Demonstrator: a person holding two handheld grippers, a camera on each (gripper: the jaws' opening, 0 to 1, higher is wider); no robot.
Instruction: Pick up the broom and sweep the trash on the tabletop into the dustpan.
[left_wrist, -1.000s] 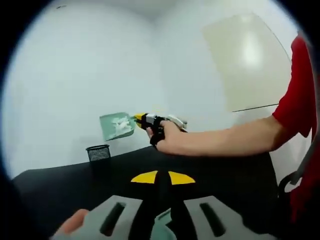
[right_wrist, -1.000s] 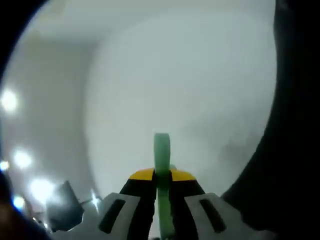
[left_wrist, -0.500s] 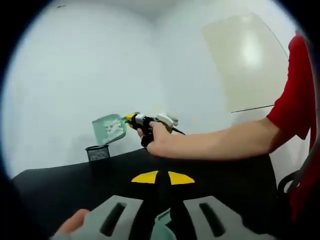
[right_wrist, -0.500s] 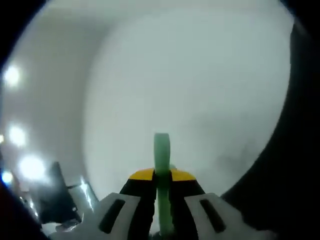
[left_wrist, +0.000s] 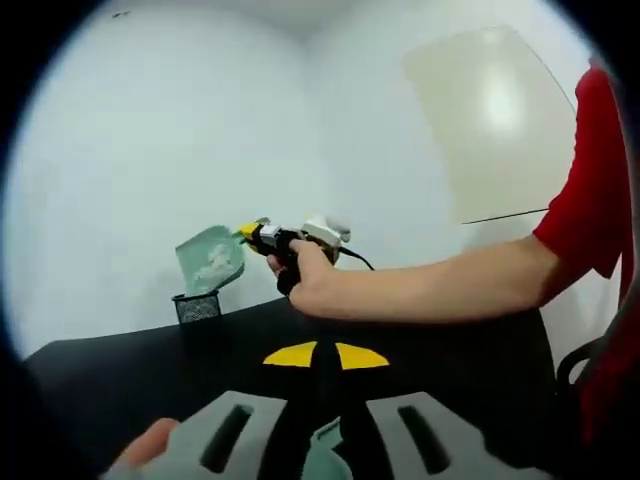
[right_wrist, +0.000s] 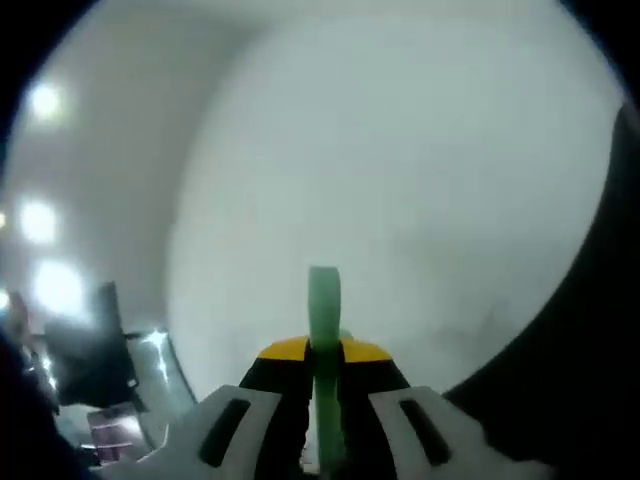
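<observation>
Your right gripper (left_wrist: 247, 230) holds the dustpan (left_wrist: 211, 259) up, tipped above the mesh bin (left_wrist: 197, 305).

Left of frame centre in the left gripper view, its jaws are clamped on the green dustpan handle (right_wrist: 323, 330), which rises straight between them in the right gripper view. Your left gripper (left_wrist: 325, 354), at bottom centre, has its jaws pressed together over the black tabletop (left_wrist: 150, 370).

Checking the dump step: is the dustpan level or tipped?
Tipped. The dustpan, held by the right tool, slants above the black mesh cup, white trash inside.
</observation>
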